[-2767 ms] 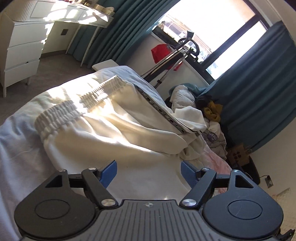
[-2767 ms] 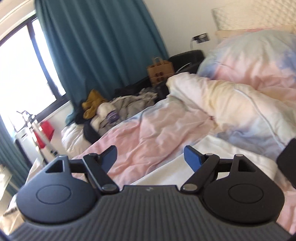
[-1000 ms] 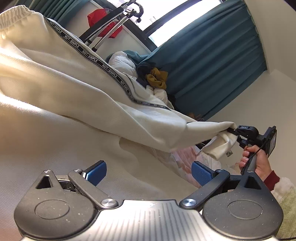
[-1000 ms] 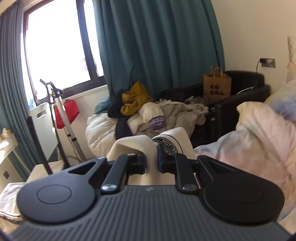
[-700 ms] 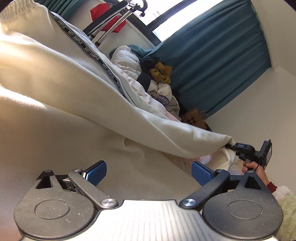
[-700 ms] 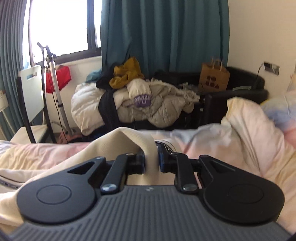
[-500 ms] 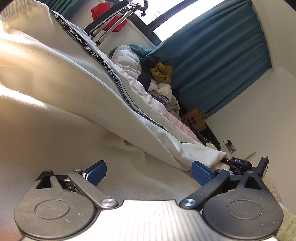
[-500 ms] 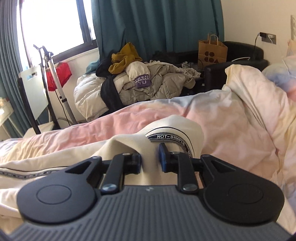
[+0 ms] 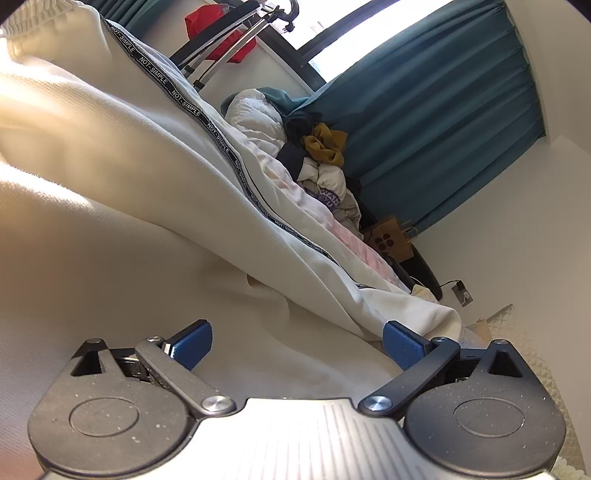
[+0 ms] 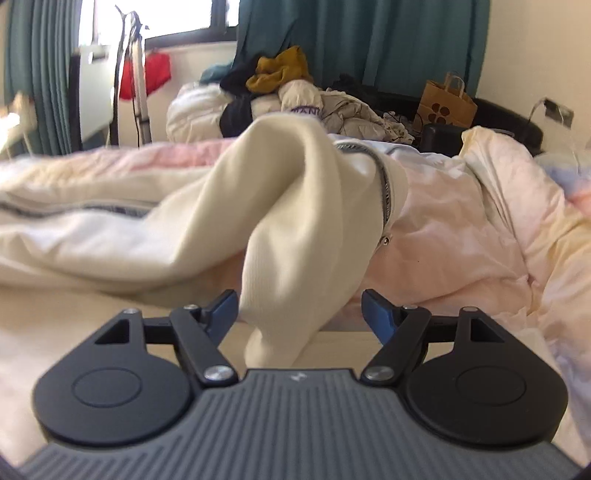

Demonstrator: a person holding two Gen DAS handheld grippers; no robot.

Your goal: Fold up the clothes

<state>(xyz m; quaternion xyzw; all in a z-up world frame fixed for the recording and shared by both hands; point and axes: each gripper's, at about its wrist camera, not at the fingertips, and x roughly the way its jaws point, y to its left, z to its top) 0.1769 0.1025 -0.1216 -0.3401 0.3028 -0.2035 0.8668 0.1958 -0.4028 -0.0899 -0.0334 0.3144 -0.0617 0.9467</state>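
Now both tools released: left gripper (image 9: 297, 341) spread wide, low over cream sweatpants (image 9: 122, 192) lying across bed w/ pink duvet (image 10: 461, 240). Right gripper (image 10: 299, 308) also apart, pant cuff (image 10: 291, 295) draped loose btwn blue pads (image 10: 373, 308), touching neither clearly. Clothes pile (image 10: 280, 92) and paper bag (image 10: 445, 103) behind, by teal curtain (image 9: 436, 122).

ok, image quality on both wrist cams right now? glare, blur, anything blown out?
Left wrist: sun overexposes the cream pants at upper left, the window is blown out, and fisheye bends the teal curtain. Right wrist: the pant cuff between the open right gripper is soft with blur, the window behind it washed out.
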